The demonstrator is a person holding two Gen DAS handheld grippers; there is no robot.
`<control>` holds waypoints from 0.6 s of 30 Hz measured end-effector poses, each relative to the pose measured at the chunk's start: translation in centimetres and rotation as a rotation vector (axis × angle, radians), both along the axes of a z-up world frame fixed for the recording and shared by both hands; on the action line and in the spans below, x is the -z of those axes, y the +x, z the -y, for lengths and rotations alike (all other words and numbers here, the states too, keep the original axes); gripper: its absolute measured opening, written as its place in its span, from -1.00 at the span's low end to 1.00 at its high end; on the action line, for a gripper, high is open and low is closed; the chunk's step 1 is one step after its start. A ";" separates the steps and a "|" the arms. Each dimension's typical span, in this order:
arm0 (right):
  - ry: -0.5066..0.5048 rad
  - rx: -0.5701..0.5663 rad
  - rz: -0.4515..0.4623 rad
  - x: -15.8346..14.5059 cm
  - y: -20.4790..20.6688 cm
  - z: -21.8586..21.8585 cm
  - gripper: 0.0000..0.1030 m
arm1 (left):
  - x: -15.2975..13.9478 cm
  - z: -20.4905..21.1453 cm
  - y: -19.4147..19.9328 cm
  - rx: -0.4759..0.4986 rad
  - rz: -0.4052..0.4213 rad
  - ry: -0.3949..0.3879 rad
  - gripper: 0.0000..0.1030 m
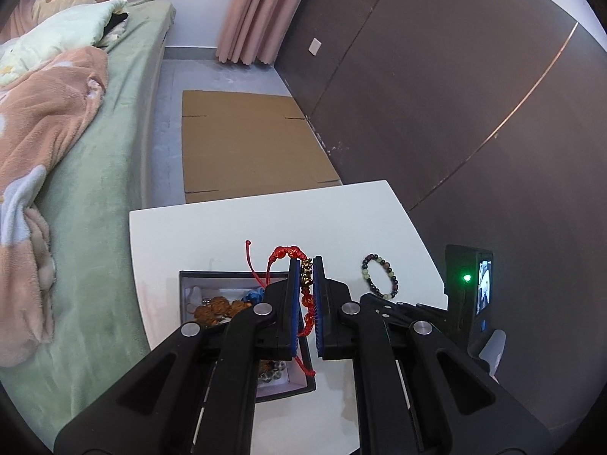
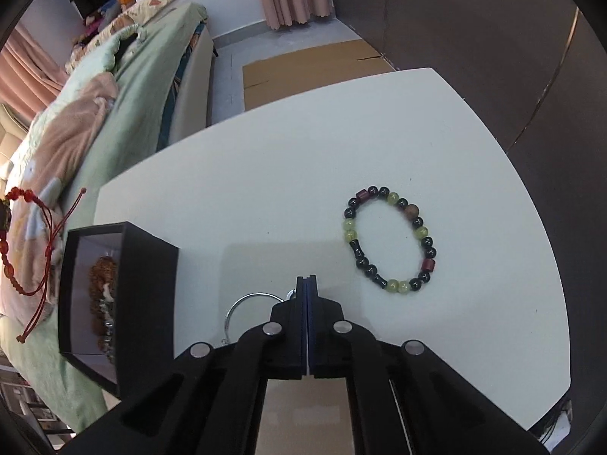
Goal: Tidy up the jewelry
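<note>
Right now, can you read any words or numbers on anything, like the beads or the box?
No text can be read here.
Red bracelet: gold marks on its beads, too small to read.
Black box: no label showing.
Small screen beside the table: only a blurred picture and a green light.
Wall plate: blank.

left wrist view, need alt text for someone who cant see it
The left gripper holds a red bracelet pinched between its fingers above an open black box of jewelry on a white table. A dark and green bead bracelet lies on the table to the right; a bed is at left.
</note>
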State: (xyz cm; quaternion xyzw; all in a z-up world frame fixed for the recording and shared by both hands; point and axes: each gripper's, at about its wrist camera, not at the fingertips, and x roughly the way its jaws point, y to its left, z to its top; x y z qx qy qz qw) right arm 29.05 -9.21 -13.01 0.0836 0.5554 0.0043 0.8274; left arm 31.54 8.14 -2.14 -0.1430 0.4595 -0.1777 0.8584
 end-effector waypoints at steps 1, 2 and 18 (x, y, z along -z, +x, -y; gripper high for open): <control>0.002 -0.003 0.003 -0.1 -0.1 0.0 -0.99 | 0.0 -0.2 -0.1 -0.005 0.000 -0.003 -0.85; 0.004 -0.006 0.002 -0.1 -0.2 0.0 -0.99 | 0.0 -0.4 -0.3 -0.007 0.001 -0.005 -0.85; -0.045 0.034 0.003 0.3 0.4 -0.8 0.06 | 1.0 -2.0 -0.7 -0.034 -0.016 -0.013 -0.85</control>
